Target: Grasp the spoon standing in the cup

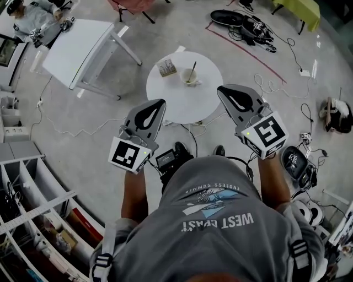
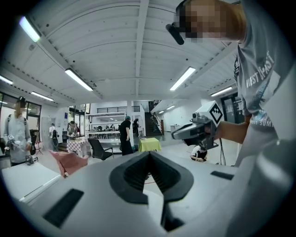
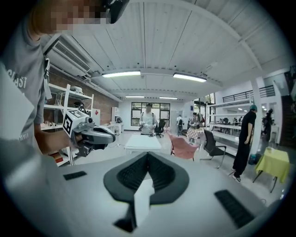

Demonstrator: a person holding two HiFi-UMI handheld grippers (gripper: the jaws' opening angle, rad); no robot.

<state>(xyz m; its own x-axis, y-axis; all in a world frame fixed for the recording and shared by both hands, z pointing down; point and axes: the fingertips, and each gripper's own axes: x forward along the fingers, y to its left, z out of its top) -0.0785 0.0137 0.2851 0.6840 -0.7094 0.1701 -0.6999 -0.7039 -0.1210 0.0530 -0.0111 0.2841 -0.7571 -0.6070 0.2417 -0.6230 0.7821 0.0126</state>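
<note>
A white cup stands on the round white table ahead of me, and a spoon leans upright in it. Both grippers hang well short of the table, near my body. My left gripper is shut and holds nothing; its tips meet in the left gripper view. My right gripper is also shut and holds nothing, its tips touching in the right gripper view. Neither gripper view shows the cup or the spoon. Each gripper shows in the other's view: the right gripper and the left gripper.
A small patterned box lies on the round table left of the cup. A white rectangular table stands at the upper left, with a person beside it. Cables and bags lie on the floor at right. Shelves fill the lower left.
</note>
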